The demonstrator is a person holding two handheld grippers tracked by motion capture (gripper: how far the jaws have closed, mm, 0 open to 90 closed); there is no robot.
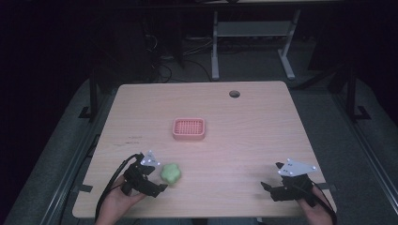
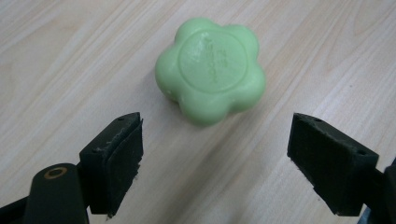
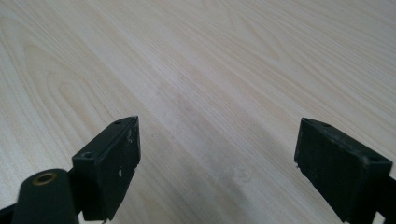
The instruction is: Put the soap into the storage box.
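Looking down from the high view, I have my left gripper (image 1: 157, 180) low over the near-left part of the pale wooden tabletop (image 1: 263, 126), its fingers (image 2: 114, 161) spread wide with nothing between them. Just ahead of them lies the green flower-shaped soap bar (image 2: 211, 69), flat on the wood (a round stamped disc faces up, its lettering too faint to read) and not touching either finger. My right gripper (image 1: 274, 180) sits well apart at the near-right corner; its fingers (image 3: 112, 163) are likewise wide apart over bare wood grain. Farther up the tabletop, near its middle, rests a pink rectangular plastic soap dish (image 1: 188, 129) with a gridded top.
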